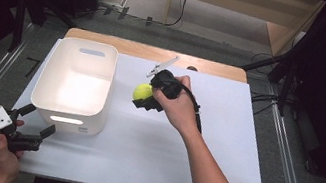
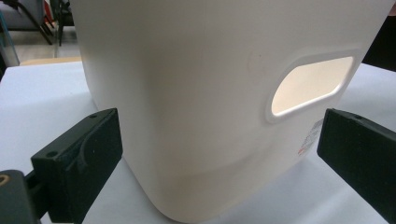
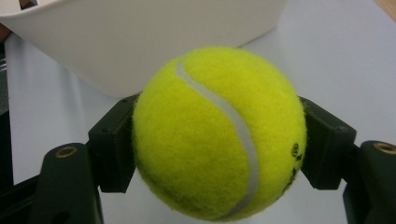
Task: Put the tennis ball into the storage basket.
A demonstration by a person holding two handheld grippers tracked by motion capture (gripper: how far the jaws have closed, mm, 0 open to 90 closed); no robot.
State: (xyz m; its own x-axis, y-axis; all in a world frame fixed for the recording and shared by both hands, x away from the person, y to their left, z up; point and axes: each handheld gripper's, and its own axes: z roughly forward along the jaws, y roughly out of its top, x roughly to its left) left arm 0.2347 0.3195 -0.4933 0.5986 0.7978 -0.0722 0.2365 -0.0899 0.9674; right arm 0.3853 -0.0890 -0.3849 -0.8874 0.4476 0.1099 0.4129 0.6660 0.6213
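Nearest to us, at the table's front left corner, we hold the left gripper (image 1: 38, 124) in our left hand (image 1: 2, 157), its jaws spread wide with nothing between them and pointing toward the near end of the deep white plastic bin with rounded corners (image 1: 74, 83). In the left gripper view we see that bin (image 2: 196, 93) close ahead, its near wall rising between the two black jaws without touching either, and a rounded oblong handle cut-out (image 2: 312, 86) glowing pale in the wall, with a small printed label (image 2: 312, 137) below it. The bin stands upright on the flat white board (image 1: 149, 155) that covers most of the table, on the board's left half. Farther in, to the right of the bin and near the middle of the board, our right hand (image 1: 179, 105) grips the right gripper (image 1: 146, 96), whose jaws are clamped on the fuzzy yellow-green tennis ball (image 1: 142, 91). In the right gripper view we see the ball (image 3: 219, 135) pressed on both sides by the black jaw pads (image 3: 114, 149), its curved white seam running down the front, the white board beneath it and the bin's wall (image 3: 140, 42) just beyond. We cannot tell whether the ball touches the board or sits slightly above it. Beyond the board a strip of light wooden tabletop (image 1: 157, 52) shows at the far edge, and past that lies grey floor (image 1: 200, 40).
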